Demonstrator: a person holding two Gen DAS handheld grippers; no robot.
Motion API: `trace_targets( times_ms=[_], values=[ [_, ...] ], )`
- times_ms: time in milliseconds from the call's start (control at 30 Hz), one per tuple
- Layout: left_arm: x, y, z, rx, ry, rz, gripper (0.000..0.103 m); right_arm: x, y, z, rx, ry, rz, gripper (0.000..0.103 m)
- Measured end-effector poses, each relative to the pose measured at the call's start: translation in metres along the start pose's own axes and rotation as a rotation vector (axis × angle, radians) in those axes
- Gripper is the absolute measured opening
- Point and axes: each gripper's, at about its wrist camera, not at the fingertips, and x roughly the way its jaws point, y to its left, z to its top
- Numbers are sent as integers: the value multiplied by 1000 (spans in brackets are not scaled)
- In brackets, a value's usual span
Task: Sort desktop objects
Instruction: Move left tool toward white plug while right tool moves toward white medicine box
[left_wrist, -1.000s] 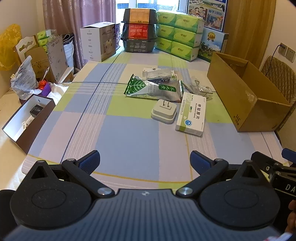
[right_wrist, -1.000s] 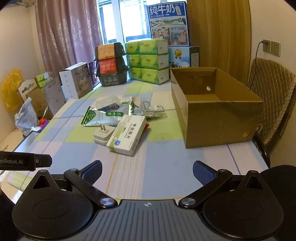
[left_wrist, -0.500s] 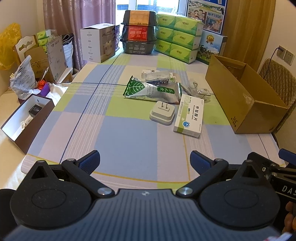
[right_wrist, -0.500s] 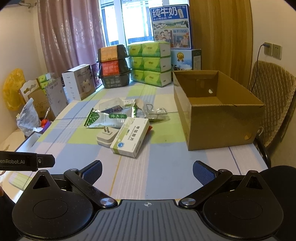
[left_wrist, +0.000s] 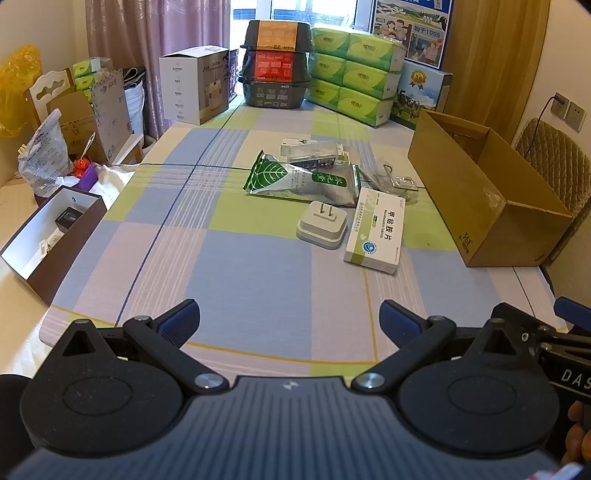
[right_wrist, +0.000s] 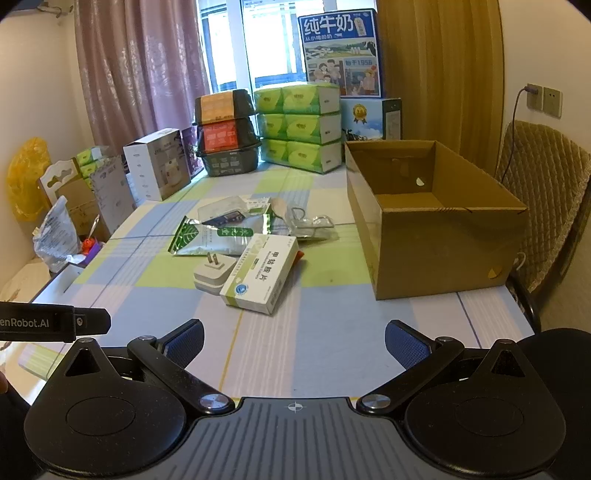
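Hovering level, both grippers (left_wrist: 288, 321) (right_wrist: 294, 338) spread.

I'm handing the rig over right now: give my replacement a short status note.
Left tool: open, empty, above the near table edge.
Right tool: open, empty, same height.
Things: medicine box, white plug, green foil pouch and clear packets lie in one pile mid-table.
Cardboard box at right looks empty.
Done: nothing sorted.
Left: everything; the medicine box is nearest.

The clear packets (right_wrist: 310, 225) behind the medicine box (right_wrist: 260, 278) were too crumpled to be identified; the chair (right_wrist: 546, 206) was cut off by the edge.
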Motion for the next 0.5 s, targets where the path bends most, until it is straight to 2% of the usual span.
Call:
trace_targets(
  times_ms=[500],
  values=[
    [6, 3, 4, 0, 1, -20, 102, 8, 1, 0, -28, 9, 5, 101]
  ],
)
